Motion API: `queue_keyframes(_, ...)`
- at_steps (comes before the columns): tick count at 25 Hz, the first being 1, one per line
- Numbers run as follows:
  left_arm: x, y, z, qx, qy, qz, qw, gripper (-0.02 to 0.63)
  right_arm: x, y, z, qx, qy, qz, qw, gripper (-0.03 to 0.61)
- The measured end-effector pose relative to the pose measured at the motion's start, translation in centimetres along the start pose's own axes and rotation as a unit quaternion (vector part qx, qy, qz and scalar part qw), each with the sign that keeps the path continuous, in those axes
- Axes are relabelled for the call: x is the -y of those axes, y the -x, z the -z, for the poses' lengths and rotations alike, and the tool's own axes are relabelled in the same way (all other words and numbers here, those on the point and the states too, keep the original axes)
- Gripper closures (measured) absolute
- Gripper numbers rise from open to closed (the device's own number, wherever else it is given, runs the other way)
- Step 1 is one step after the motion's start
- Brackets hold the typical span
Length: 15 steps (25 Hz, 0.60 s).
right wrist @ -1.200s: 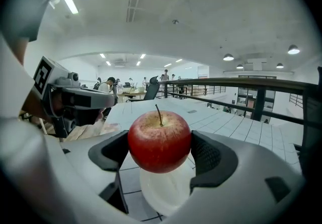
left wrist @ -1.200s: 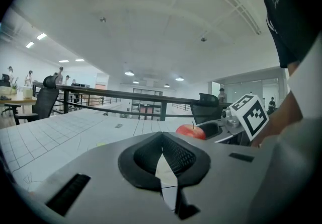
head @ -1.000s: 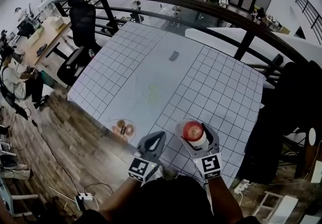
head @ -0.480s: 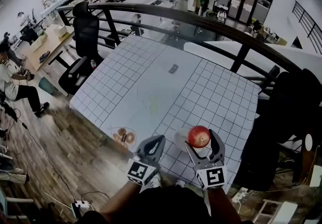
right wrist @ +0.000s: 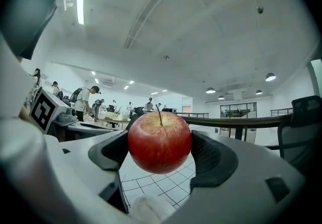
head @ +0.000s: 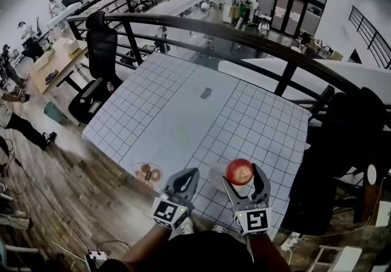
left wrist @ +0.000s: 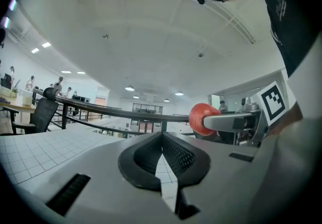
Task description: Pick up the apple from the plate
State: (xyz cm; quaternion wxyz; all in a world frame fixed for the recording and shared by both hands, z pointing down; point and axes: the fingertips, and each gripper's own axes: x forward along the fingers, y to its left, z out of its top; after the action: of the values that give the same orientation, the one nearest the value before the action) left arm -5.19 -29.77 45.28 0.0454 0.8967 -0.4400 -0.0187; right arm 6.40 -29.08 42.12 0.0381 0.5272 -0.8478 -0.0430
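Observation:
My right gripper point(head: 242, 174) is shut on a red apple point(head: 239, 171), held in the air above the near part of the gridded table. In the right gripper view the apple point(right wrist: 159, 142) sits stem up between the two black pads, and the white plate point(right wrist: 146, 210) lies below it. In the head view the plate point(head: 215, 176) shows pale just left of the apple. My left gripper point(head: 186, 177) hovers to the left, jaws shut and holding nothing; its own view shows the closed pads point(left wrist: 162, 156) and the apple point(left wrist: 200, 119) off to the right.
A small plate of doughnuts point(head: 147, 173) lies near the table's front left edge. A small dark object point(head: 206, 93) rests far out on the white gridded table point(head: 153, 106). A black railing point(head: 201, 23) curves behind the table, with an office chair point(head: 101, 51) at the left.
The right gripper has lifted the apple off the white plate and now holds it higher. The head view has shifted a little. The left gripper stays shut beside it.

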Motion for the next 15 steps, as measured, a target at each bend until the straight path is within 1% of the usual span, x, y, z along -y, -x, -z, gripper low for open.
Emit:
queue_keyframes(8,0.16,-0.31,0.34,-0.003,-0.007,0.008,0.9999,0.591,-0.17,-0.23,0.61,-0.003,-0.006,-0.008,1.0,0.172)
queue_keyframes(15,0.13,-0.28,0.45,-0.005,-0.007,0.011,0.9999,0.591,-0.52,-0.58,0.59,-0.002,0.002,-0.013,1.0,0.172)
